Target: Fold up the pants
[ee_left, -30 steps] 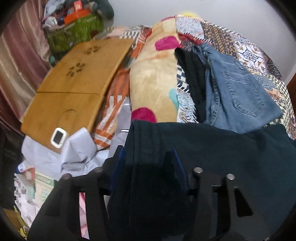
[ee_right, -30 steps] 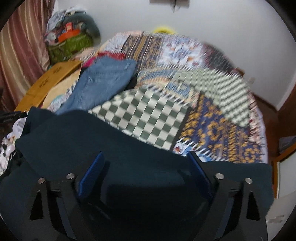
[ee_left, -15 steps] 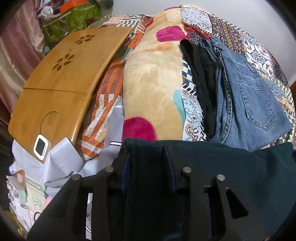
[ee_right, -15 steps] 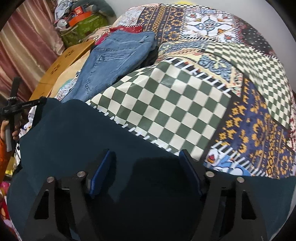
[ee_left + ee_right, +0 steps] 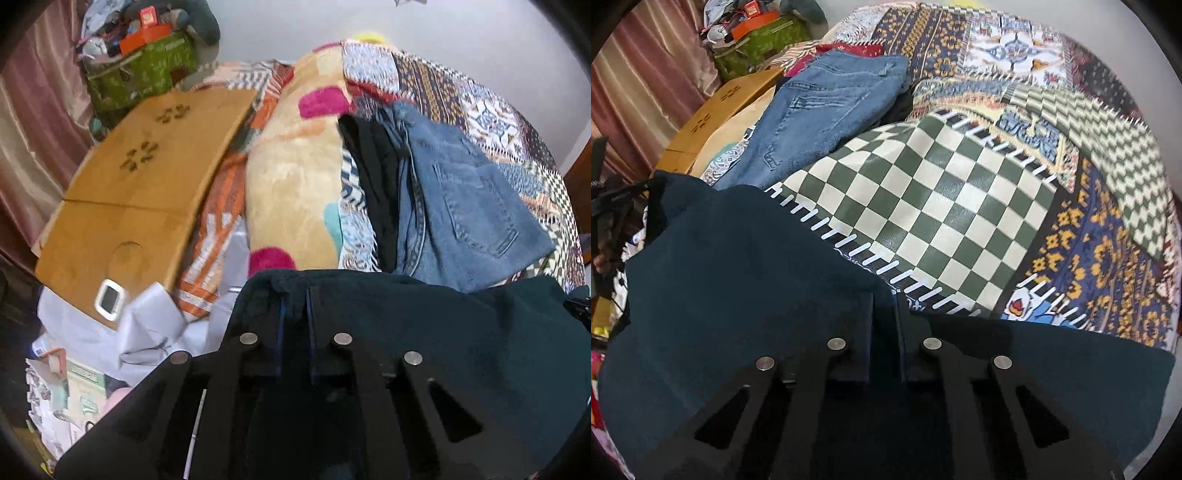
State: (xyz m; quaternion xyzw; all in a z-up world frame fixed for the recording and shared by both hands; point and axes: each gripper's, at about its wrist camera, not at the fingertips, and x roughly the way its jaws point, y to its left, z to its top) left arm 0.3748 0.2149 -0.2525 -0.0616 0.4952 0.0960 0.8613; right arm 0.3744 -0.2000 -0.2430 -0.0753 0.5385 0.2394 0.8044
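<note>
**Dark teal pants held over a patchwork bed**

Patchwork bed (image 5: 979,206) beneath; dark teal pants (image 5: 738,280) draped across its near edge, covering the foreground. Folded blue jeans (image 5: 469,206) beyond, beside a beige spotted pillow (image 5: 295,184) and a wooden lap tray (image 5: 147,184). Left hand-held gripper (image 5: 295,306) and right hand-held gripper (image 5: 886,314) each clamped on the pants' edge.

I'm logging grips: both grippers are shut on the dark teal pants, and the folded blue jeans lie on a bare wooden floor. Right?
Not quite. The left gripper and right gripper are shut on the dark teal pants, but the right wrist view shows the folded blue jeans on a patchwork bedspread.
</note>
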